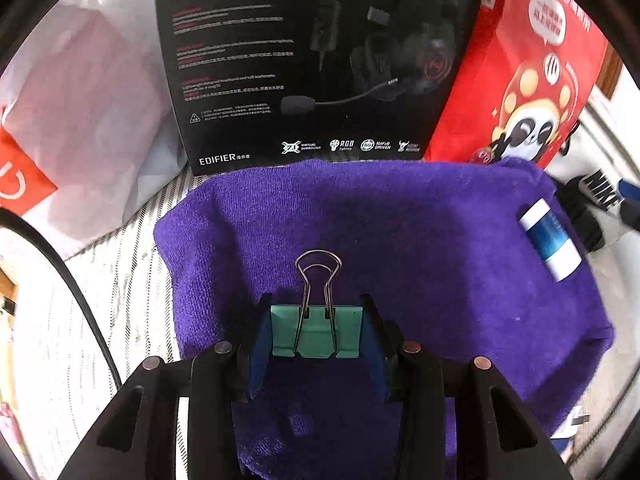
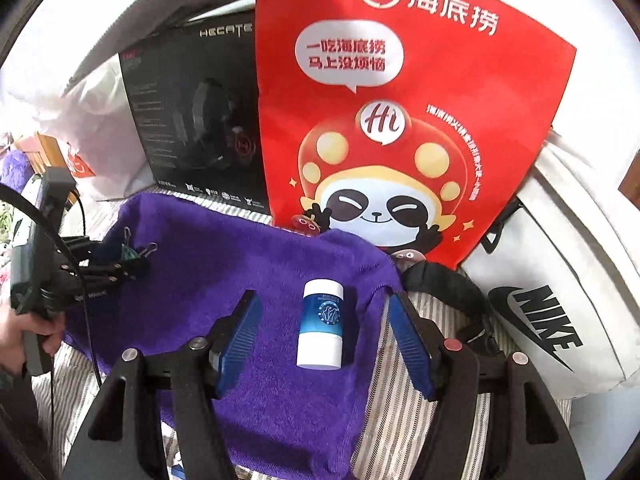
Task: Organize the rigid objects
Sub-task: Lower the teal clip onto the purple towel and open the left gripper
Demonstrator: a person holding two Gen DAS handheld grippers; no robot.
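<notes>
Holding the green binder clip (image 1: 316,332) in our left claw (image 1: 317,334) over the purple towel (image 1: 400,220), we probably set it down next; our right claw (image 2: 326,334) gapes wide around the white-and-blue bottle (image 2: 321,326).

- Both views bright, daylight-ish, whites near the top clipped.
- Soft shadows on the purple towel (image 1: 400,220) under the gripper fingers.
- Heavy fisheye bend, dark vignette in the corners.
- Black box (image 1: 304,60) shows hazy glare; its small print is blurred.
- Edges smeared, centre sharp.
</notes>
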